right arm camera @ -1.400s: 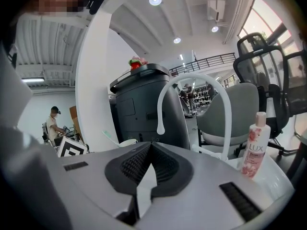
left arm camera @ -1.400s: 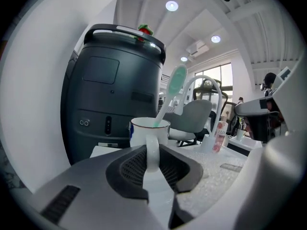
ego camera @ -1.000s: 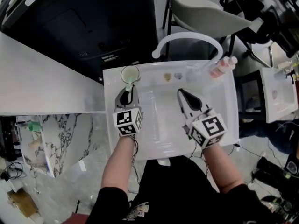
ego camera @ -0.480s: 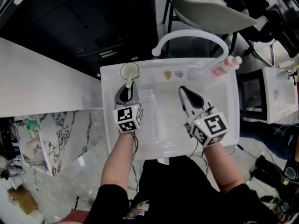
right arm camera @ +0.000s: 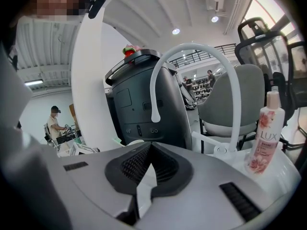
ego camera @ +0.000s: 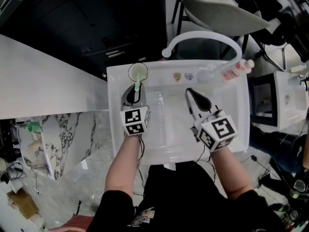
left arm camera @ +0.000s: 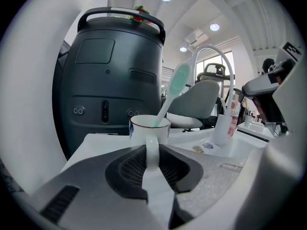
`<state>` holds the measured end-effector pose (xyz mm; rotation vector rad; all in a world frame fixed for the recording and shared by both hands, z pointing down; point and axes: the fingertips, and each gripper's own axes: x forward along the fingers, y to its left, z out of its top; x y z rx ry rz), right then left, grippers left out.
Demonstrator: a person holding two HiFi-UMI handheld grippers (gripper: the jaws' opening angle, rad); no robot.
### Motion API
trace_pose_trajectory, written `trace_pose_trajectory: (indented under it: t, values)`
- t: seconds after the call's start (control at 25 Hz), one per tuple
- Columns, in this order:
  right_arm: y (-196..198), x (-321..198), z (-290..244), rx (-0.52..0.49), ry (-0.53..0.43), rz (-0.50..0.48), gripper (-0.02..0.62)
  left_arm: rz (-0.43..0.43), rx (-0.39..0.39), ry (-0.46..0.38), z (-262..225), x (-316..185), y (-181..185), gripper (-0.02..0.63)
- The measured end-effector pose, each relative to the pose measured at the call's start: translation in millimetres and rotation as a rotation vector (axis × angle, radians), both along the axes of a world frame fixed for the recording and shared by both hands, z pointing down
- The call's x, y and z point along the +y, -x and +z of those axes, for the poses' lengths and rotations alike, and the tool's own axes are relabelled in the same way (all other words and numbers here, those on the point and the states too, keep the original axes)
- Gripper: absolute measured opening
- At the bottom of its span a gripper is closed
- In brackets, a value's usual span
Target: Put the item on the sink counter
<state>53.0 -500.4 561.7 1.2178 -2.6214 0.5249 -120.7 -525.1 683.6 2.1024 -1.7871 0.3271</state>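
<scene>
A white mug (ego camera: 138, 72) with a green toothbrush (left arm camera: 177, 83) standing in it is over the back left corner of the white sink counter (ego camera: 115, 110). My left gripper (ego camera: 135, 90) is shut on the mug's handle (left arm camera: 151, 147), which stands upright between the jaws. The jaws hide the mug's base, so I cannot tell whether it rests on the counter. My right gripper (ego camera: 189, 92) hovers over the basin to the right, shut with nothing in it (right arm camera: 146, 178).
A white arched faucet (ego camera: 203, 37) rises from the sink's back rim, with a pink bottle (ego camera: 239, 70) beside it at the back right. Two small items (ego camera: 182, 76) lie on the back rim. A large dark bin (left arm camera: 115, 71) stands behind the sink.
Almost nothing has moved: the left gripper keeps its hold on the mug at the back left corner, and the head view has shifted slightly.
</scene>
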Motion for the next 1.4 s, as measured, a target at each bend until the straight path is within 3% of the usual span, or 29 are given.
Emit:
trace_pose_trajectory:
  t: [0.24, 0.44, 0.68, 0.96, 1.4]
  values:
    - [6, 4, -4, -0.006, -0.006, -0.001, -0.002, 0.046, -0.003, 0.041, 7, 5, -4, 0.068]
    - [9, 11, -11, -0.010, -0.014, 0.003, -0.002, 0.069, -0.004, 0.051, 3, 9, -4, 0.138]
    - [13, 22, -19, -0.019, -0.025, 0.007, -0.002, 0.074, 0.006, 0.024, -15, 23, -1, 0.169]
    - [21, 38, -33, -0.032, -0.048, 0.012, -0.002, 0.074, 0.024, -0.056, -57, 49, 0, 0.175]
    - [45, 81, -65, -0.050, -0.107, 0.012, -0.003, 0.116, 0.074, -0.279, -174, 109, 3, 0.173]
